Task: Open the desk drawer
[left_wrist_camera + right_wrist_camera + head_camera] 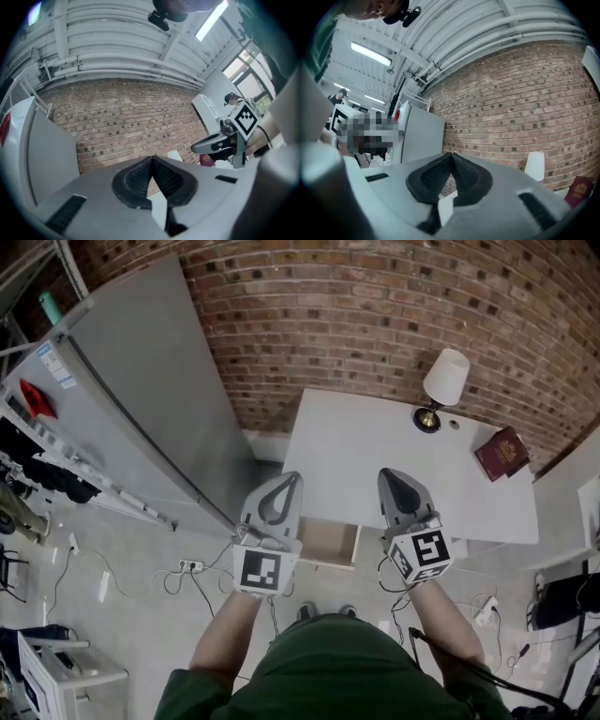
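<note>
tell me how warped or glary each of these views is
Head view: sharp, evenly lit, fisheye bows the brick wall. Left gripper view: dark round vignette, ceiling light blown out. Right gripper view: same vignette, light strip glares, wall courses curve.

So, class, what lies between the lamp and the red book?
Head view: bare desk, save a small round spot beside the lamp, then the book.

Two in all: the left hand-held gripper (292,480) and the right hand-held gripper (387,476). One counter (366,442) ahead of them, bearing one lamp (441,385) and one red booklet (502,454). One drawer (328,542) between them.
</note>
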The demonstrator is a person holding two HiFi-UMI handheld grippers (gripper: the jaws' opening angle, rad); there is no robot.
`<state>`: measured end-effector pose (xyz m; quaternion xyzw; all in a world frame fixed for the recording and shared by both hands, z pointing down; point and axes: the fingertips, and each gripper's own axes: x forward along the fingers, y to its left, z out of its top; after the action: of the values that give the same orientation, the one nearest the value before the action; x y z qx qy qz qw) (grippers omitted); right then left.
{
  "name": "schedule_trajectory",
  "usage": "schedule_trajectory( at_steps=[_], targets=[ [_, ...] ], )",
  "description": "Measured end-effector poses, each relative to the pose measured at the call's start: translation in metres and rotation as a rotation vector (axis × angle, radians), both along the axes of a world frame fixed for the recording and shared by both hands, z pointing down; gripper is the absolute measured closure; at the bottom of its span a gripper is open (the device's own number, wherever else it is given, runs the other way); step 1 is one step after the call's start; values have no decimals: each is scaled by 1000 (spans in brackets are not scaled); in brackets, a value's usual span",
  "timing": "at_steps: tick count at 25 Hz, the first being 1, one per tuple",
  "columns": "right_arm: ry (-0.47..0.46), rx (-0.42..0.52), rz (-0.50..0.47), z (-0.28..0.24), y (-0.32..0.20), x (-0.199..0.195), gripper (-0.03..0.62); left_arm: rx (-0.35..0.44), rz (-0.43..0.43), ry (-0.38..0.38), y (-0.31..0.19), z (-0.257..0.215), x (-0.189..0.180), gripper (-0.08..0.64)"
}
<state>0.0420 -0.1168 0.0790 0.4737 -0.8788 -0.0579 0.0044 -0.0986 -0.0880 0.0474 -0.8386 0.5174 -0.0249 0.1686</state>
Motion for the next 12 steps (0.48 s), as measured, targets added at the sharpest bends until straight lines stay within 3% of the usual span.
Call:
schedule_trajectory(
  at_steps=[3, 12],
  targets=[
    [15, 15, -5, -2, 1, 2, 592, 23, 24, -19, 5, -3, 12, 552],
    [26, 46, -36, -1, 8, 7, 592, -23, -12, 33, -1, 10, 17, 552]
  ],
)
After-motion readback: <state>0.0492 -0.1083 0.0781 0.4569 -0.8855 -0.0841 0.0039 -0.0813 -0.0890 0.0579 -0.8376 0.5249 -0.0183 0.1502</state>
